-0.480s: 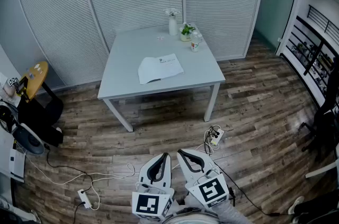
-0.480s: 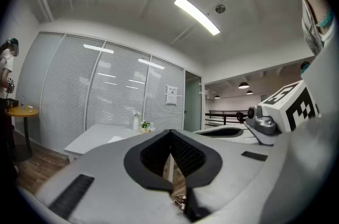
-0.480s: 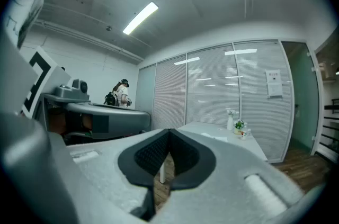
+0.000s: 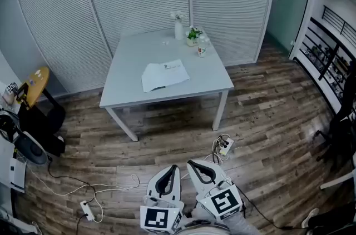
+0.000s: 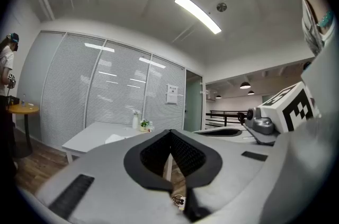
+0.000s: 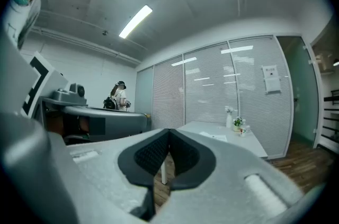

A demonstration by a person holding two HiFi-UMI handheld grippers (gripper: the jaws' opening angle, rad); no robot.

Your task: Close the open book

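Head view: open book (image 4: 164,74) lies flat on the table (image 4: 133,53), well apart from left gripper (image 4: 173,169) and right gripper (image 4: 191,162), both with jaws pressed together, empty, level by the body, probably carry posture before the approach.

Pale table (image 4: 130,61) on the wood floor (image 4: 267,134). Open book (image 4: 164,75) lies just six o'clock of centre. White vase (image 4: 178,28), little plant (image 4: 193,35) and small bottle (image 4: 202,50) cluster at one o'clock.

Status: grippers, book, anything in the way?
Left gripper and right gripper shut, empty, well short of the table. Open book lies on it, untouched. Power strip on floor between.
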